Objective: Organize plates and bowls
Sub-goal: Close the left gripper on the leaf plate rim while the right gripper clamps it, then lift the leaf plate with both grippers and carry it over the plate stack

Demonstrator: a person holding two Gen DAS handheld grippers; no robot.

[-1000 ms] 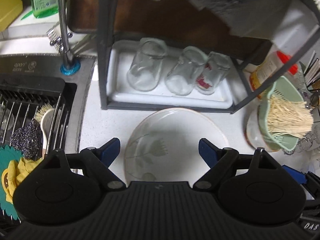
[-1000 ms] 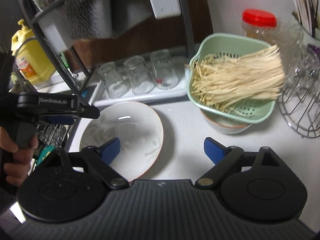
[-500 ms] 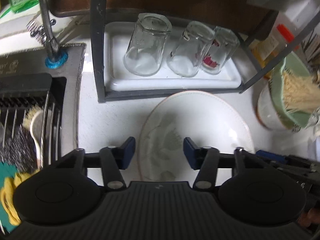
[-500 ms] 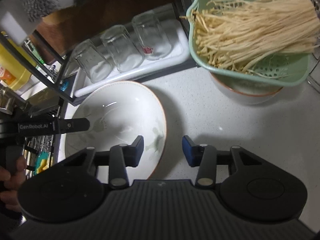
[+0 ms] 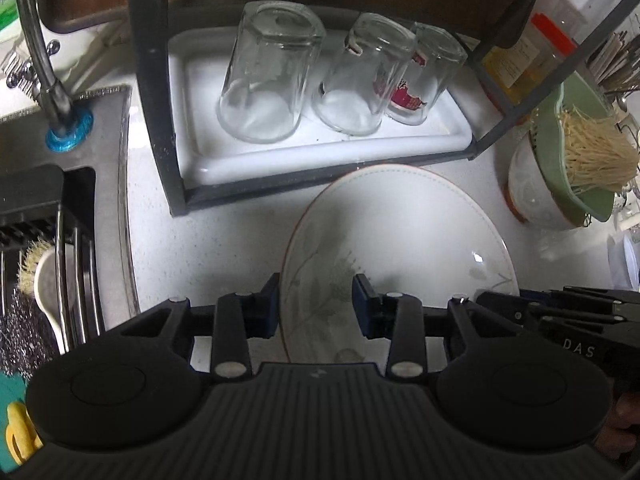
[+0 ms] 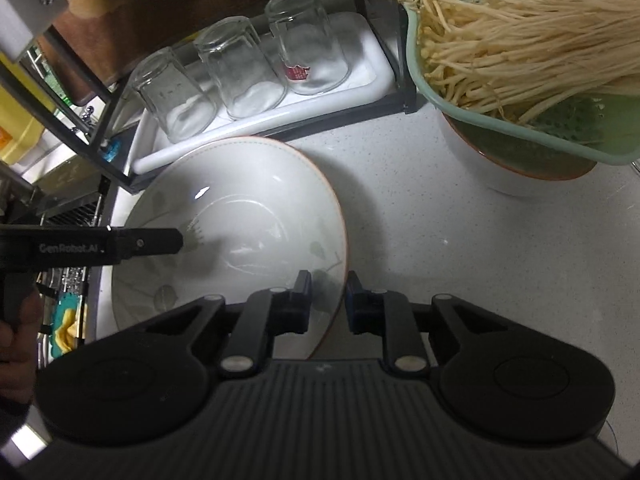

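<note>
Bowl (image 6: 248, 200): glazed ceramic, glossy white, thin orange rim line, faint leaf print.
Glasses (image 5: 268, 76): clear glass, smooth, one with a red printed label.
Tray (image 5: 320, 148): white plastic, smooth, slight sheen.
Rack frame (image 5: 152, 92): dark matt metal.
Colander (image 6: 520, 128): pale green plastic, perforated.
Surface (image 6: 440, 240): white speckled stone-like, smooth.
Faucet (image 5: 36, 52): polished metal.
Left gripper (image 5: 316, 304): matt black plastic, ribbed body, blue fingers (image 5: 362, 300).

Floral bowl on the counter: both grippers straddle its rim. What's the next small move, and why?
Probably finish closing both, then lift level. The left gripper and right gripper each have the floral bowl rim between closing jaws, with gaps visible beside the pads.
</note>
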